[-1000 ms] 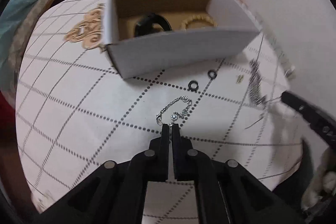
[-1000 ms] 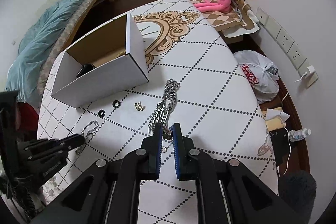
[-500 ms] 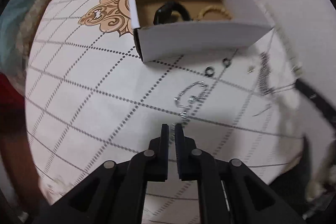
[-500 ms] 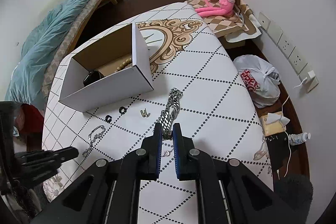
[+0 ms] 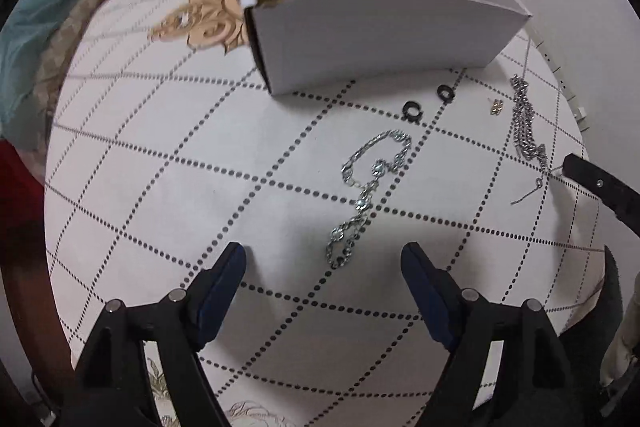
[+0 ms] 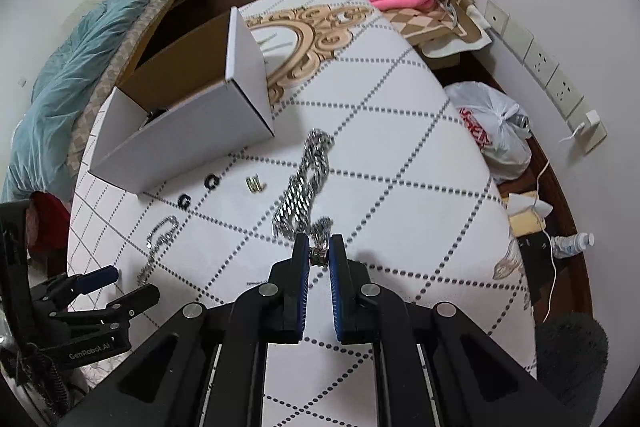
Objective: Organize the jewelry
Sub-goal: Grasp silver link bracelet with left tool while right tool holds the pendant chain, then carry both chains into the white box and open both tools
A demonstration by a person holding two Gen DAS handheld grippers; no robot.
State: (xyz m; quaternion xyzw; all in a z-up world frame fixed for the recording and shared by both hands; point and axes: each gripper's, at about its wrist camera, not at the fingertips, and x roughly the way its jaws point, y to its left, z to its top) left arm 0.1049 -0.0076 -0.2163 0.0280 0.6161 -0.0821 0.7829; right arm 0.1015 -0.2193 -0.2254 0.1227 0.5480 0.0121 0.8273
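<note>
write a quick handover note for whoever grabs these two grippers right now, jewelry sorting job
Left gripper: jaws opening, nothing between the pads, above the near end of the thin silver chain lying on the table.
Right gripper: shut on the clasp end of the chunky silver chain; the rest of it lies on the table.
Box: a dark item shows inside, the rest is hidden.
Left to box: both chains, two black rings, small gold piece.

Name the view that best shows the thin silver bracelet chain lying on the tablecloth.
Left wrist view: the thin silver bracelet chain lies centred, links distinct. Right wrist view shows it small and blurred at the left edge.
</note>
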